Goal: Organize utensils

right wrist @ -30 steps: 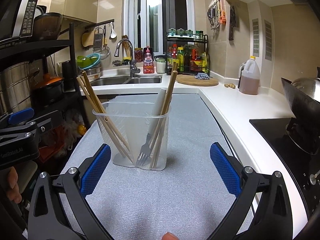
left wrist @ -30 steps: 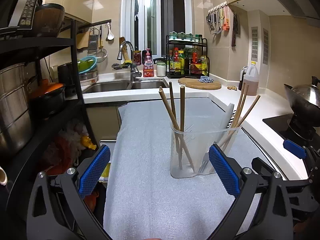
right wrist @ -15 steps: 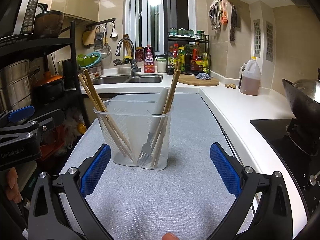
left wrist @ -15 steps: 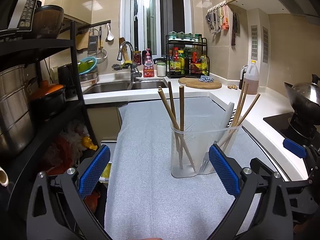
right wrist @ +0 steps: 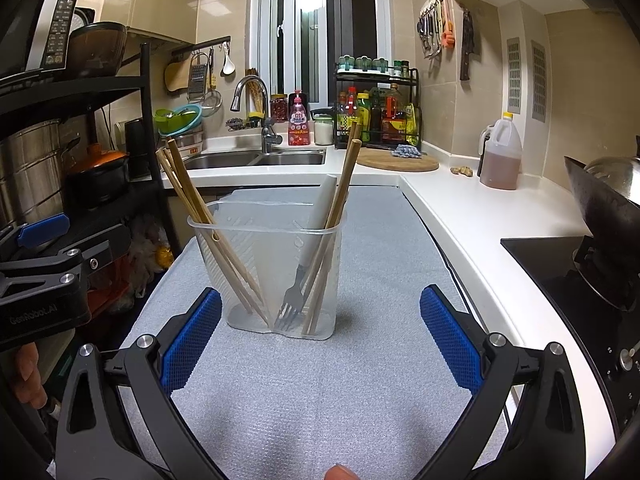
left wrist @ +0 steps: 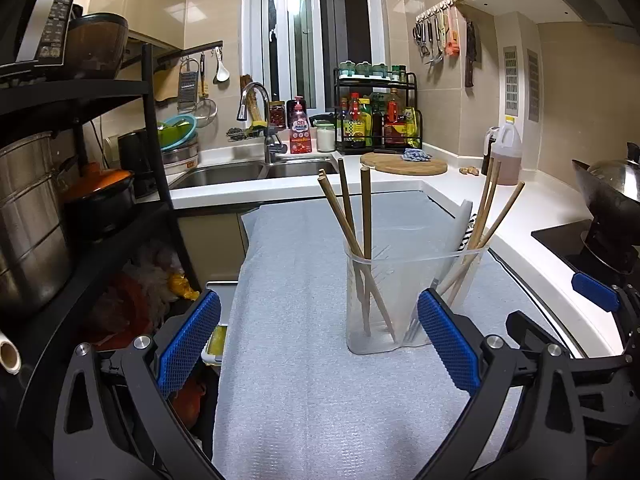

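Right there on the grey foam mat (right wrist: pixel 320 380) that covers the desk stands a clear plastic utensil holder (right wrist: pixel 266 268), upright and in front of both cameras. Wooden chopsticks (right wrist: pixel 196 208) lean out of its left compartment, and more chopsticks (right wrist: pixel 340 200) lean in the right one beside a white-handled utensil (right wrist: pixel 324 204).

The right wrist view shows what sits low in that right compartment: a metal fork (right wrist: pixel 290 300), tines down. From the left wrist view the fork is mostly hidden behind a blue pad, and only a few tines peek out.

The right hand-held gripper (right wrist: pixel 320 340) is spread wide, its blue pads (right wrist: pixel 450 340) well apart and touching nothing, the holder just beyond them. The left hand-held gripper (left wrist: pixel 318 344) is spread as wide and empty too, with the holder toward its right finger.

Each view catches the other tool: the right wrist view shows the left gripper's black body at the left edge with fingertips (right wrist: pixel 28 372) of a hand under it.
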Motion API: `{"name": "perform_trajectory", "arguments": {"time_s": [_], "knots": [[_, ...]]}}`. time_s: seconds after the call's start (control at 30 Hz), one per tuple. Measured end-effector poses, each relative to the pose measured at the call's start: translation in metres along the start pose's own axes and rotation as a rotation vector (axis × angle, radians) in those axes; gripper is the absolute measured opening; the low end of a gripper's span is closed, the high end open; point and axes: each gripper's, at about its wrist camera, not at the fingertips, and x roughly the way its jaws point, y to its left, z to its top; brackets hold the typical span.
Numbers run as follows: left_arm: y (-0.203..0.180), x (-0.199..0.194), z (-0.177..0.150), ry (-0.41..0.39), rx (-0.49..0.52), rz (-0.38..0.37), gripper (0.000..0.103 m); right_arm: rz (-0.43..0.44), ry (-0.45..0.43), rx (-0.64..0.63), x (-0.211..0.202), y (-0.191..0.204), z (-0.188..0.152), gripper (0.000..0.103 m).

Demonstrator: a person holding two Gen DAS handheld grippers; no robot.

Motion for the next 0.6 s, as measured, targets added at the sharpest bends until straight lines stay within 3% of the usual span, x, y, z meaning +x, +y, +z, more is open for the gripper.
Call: {"name": "perform_trajectory", "arguments": {"time_s": [0.6], "knots": [[-0.0026, 0.0006, -0.0009, 0.004, 0.011, 0.009, 0.095, 0.007, 0.002, 0.012, 0.0007, -0.0021, 0.0021, 0.098]]}}
